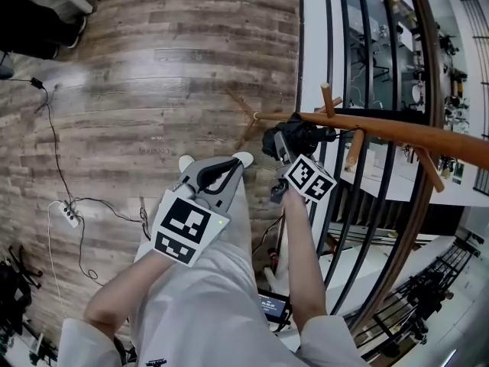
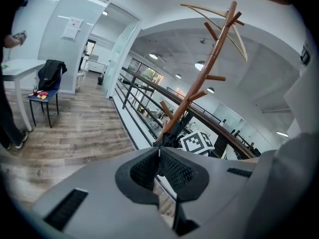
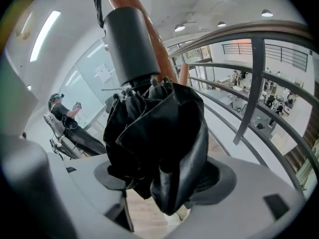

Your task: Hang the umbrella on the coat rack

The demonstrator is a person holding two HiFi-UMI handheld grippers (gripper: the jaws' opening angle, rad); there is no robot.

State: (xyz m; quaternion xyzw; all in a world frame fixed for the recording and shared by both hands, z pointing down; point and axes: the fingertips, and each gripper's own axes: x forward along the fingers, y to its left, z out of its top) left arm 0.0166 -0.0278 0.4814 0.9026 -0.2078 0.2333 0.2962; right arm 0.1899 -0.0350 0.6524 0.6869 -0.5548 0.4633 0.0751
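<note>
Looking along your left claw [image 2: 159, 152], you find its jaws closed tip to tip with nothing between them; the coat rack [image 2: 195, 83] leans up ahead of it and to the right. Your right claw [image 3: 164, 182] stands wide. The black umbrella [image 3: 159, 133] sits between its jaws, its folds hanging loose over both pads. Its grey handle [image 3: 130, 44] points up and away from the claw, lying against the rack's wooden pole, with a thin strap [image 3: 95, 6] at the handle's top. Right of that claw runs a curved railing [image 3: 256, 78] with dark upright bars.
</note>
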